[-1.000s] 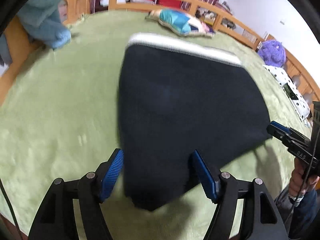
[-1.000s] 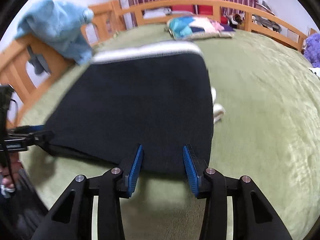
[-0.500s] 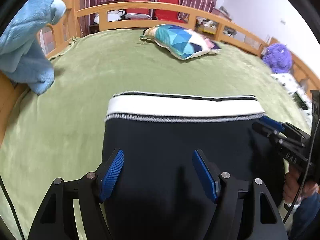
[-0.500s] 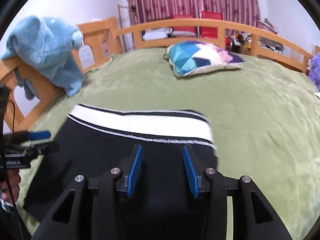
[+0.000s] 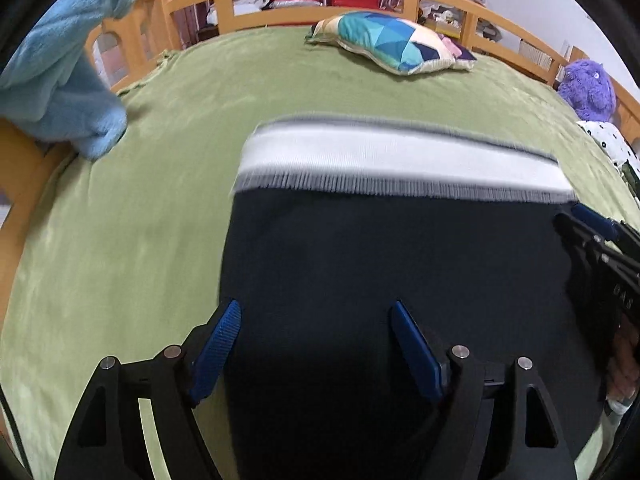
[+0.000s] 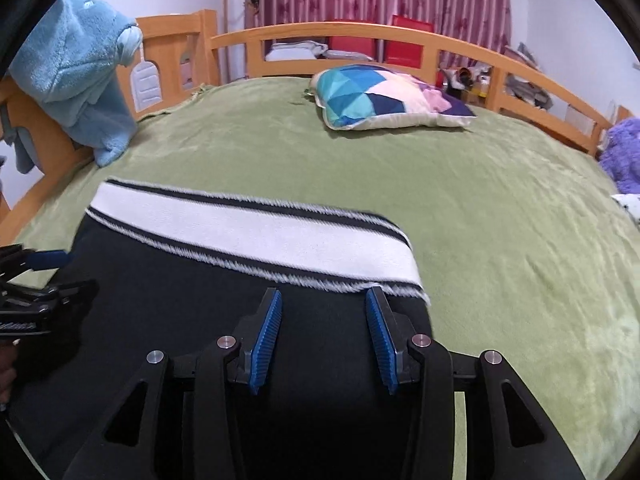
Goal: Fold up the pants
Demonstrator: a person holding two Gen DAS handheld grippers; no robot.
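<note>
Dark navy pants (image 5: 380,264) with a white waistband (image 5: 392,162) lie folded flat on the green bedspread (image 5: 120,216). My left gripper (image 5: 316,344) is open above the pants' near left part, holding nothing. My right gripper (image 6: 322,328) is open over the pants (image 6: 180,304) just short of the waistband's (image 6: 256,236) right end, empty. The right gripper also shows at the left wrist view's right edge (image 5: 600,248); the left gripper shows at the right wrist view's left edge (image 6: 36,288).
A light blue plush towel (image 6: 76,68) hangs on the wooden bed rail (image 6: 360,34) at the left. A patchwork pillow (image 6: 384,98) lies at the far side. A purple plush toy (image 5: 588,88) sits at the right edge.
Both grippers pulled back and lowered toward the bed. A second ago the pants hung up from the jaws; now they lie flat, waistband far side, and both grippers are open above them.
</note>
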